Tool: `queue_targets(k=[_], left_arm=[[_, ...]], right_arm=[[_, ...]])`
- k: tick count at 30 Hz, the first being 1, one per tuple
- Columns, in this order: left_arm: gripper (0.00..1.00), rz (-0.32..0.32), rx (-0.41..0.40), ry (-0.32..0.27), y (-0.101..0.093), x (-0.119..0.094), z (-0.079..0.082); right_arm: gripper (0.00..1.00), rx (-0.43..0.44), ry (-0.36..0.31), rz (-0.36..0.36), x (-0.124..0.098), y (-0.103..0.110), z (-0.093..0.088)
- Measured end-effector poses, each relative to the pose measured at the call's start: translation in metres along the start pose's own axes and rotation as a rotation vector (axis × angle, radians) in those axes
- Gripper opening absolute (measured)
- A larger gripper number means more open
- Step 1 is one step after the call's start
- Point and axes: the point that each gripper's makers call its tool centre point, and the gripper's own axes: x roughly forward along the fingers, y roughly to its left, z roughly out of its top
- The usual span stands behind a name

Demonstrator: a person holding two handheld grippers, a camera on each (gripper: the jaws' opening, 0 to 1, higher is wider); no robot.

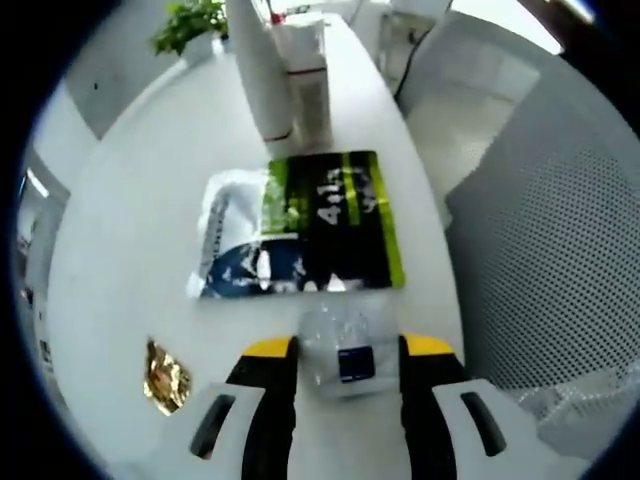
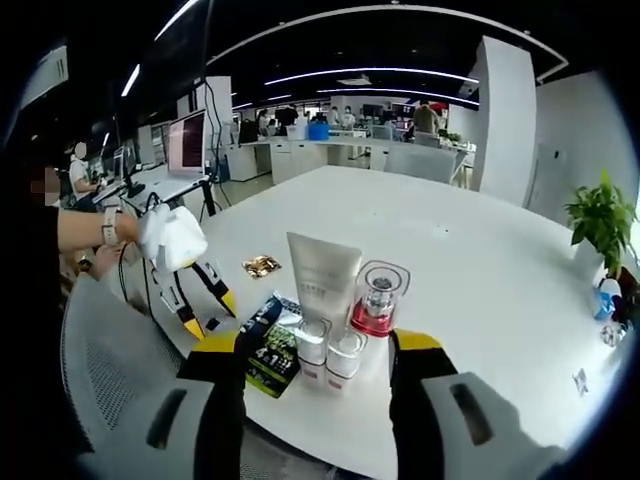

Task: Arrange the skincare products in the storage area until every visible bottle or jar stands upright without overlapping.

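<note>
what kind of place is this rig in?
Likely an open-plan office: a large white table, rows of desks with a monitor behind it, a mesh chair and a potted plant.

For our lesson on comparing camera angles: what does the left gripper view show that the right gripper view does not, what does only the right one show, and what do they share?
Left gripper view alone: a small clear sachet with a dark label lying between the left gripper's open jaws.

Right gripper view alone: a clear red-based bottle, two small clear bottles ahead of the right gripper, and the office behind.

Shared: the white table, the upright white tube, the flat green-and-black packet, the gold foil wrapper and a potted plant.
</note>
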Motion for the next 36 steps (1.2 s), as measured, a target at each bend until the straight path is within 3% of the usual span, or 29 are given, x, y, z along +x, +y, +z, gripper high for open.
queue_targets(k=[15, 27, 30, 34, 36], left_arm=[[0.39, 0.008, -0.031, -0.032, 0.001, 0.0, 0.002], [0.51, 0.01, -0.043, -0.061, -0.004, 0.001, 0.005], [0.53, 0.024, -0.062, -0.057, -0.001, 0.001, 0.004], [0.64, 0.05, -0.088, -0.034, 0.004, 0.001, -0.001], [0.63, 0.069, -0.091, -0.054, 0.008, -0.003, -0.001]], right_arm=[[0.58, -0.001, 0.014, 0.021, 0.007, 0.003, -0.001], [0.58, -0.012, 0.022, 0.023, 0.007, 0.004, -0.001], [0.59, -0.014, 0.022, 0.021, 0.006, 0.004, -0.001], [0.59, -0.016, 0.015, 0.02, 0.005, 0.005, 0.001], [0.59, -0.017, 0.017, 0.021, 0.004, 0.005, 0.001]])
